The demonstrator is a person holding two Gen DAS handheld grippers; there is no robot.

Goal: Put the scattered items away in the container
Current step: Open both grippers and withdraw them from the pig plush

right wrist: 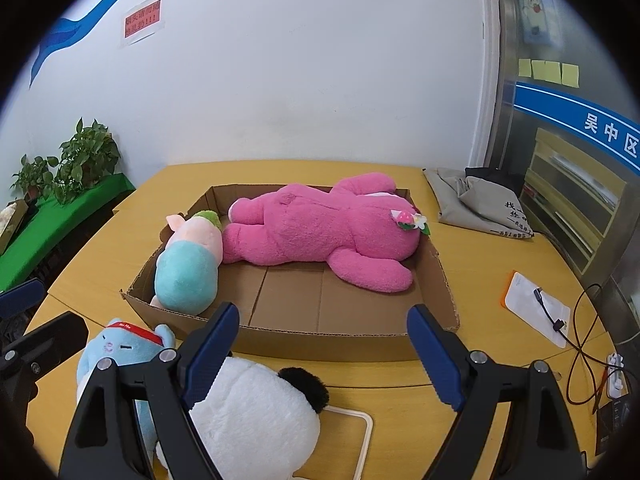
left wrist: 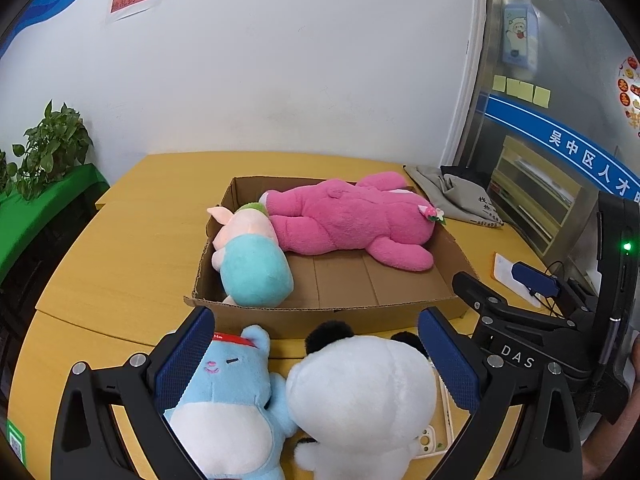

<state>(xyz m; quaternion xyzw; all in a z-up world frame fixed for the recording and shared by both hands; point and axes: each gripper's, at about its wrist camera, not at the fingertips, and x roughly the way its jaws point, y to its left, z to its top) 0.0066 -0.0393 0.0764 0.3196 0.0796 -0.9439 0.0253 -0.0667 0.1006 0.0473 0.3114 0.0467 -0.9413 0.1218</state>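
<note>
Panda [left wrist: 360, 400] and blue bear [left wrist: 228, 404] lie nearest, between the left gripper's [left wrist: 316, 356] released jaws.

Both toys rest on the table [left wrist: 120, 272], touching each other, bear by the left finger, panda by the right. Ahead of the jaws stands the box [left wrist: 332, 312], holding the pink bear [left wrist: 344, 220] and, left of it, the teal doll [left wrist: 256, 272]. The right gripper [right wrist: 322, 356] hangs with jaws spread and gripping nothing; the panda [right wrist: 256, 412] sits under its left finger, the box [right wrist: 320, 338] just ahead.

Two plush toys [left wrist: 336, 220] in box [left wrist: 320, 310]; two toys [left wrist: 320, 400] before box.
</note>
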